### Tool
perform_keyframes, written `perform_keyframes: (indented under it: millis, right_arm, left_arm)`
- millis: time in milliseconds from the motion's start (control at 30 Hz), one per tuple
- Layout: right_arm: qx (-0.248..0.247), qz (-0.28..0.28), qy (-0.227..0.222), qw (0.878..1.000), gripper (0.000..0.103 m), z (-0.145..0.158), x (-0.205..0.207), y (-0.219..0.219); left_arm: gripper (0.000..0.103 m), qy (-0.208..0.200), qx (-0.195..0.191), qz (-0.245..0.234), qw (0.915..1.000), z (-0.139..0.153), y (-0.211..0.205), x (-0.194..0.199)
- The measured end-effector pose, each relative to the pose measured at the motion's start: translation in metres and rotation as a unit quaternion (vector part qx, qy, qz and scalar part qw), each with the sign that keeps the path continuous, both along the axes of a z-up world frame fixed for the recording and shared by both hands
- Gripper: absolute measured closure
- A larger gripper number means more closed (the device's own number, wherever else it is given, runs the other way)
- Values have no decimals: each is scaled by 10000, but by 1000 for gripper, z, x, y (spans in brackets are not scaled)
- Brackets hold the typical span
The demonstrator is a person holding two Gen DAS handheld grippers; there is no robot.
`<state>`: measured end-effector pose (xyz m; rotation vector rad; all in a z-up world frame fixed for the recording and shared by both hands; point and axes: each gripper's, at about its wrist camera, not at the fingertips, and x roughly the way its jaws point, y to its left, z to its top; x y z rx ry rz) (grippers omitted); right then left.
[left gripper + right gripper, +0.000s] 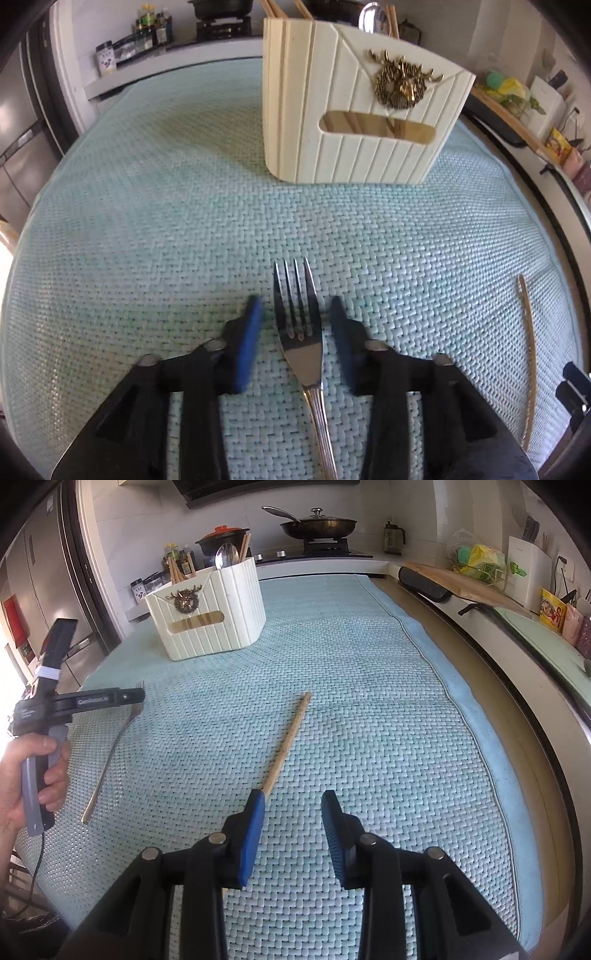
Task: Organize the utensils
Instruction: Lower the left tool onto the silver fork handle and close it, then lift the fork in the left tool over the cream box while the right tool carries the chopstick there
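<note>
A steel fork (300, 332) lies flat on the light-blue woven mat (147, 221), tines pointing to the cream utensil holder (354, 110). My left gripper (295, 306) is open, its blue pads either side of the fork's head, not touching it. A wooden chopstick (286, 744) lies on the mat in the right wrist view. My right gripper (293, 801) is open and empty, its left pad (255, 827) just over the chopstick's near end. The holder (210, 616) has chopsticks and a spoon in it. The fork (110, 753) and the left gripper's body (74, 701) show at the left.
The chopstick (529, 354) also lies at the right in the left wrist view. A counter with a stove, a pan (317, 526) and bottles runs behind the mat. A fridge (48, 590) stands at the left. A cutting board and bags sit along the right counter (480, 587).
</note>
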<state>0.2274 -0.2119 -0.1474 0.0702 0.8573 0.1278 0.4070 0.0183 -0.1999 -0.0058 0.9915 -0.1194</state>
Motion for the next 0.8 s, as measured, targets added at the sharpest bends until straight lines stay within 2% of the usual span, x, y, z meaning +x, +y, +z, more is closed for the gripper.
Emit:
perform_keyframes:
  millis: [167,367,567,800]
  right_arm:
    - [-31,-39,-90,9999,70,5,-4,-4]
    - [-3,-127,-41,9999,70,2,1,-15]
    - [85,-84,-58,9999,70,6,9,-18]
    - [292,-121,148,9994,70,10,42,-25]
  left_arm:
    - [80,-202,-373,-110,9990,4,7,-12]
    - [81,-737,-930,1,9929,46,35,-34]
    - [81,-1330,-1177,8,9841,91,53,-68]
    - [82,-1669,-1411,173,9757,109,68,-91]
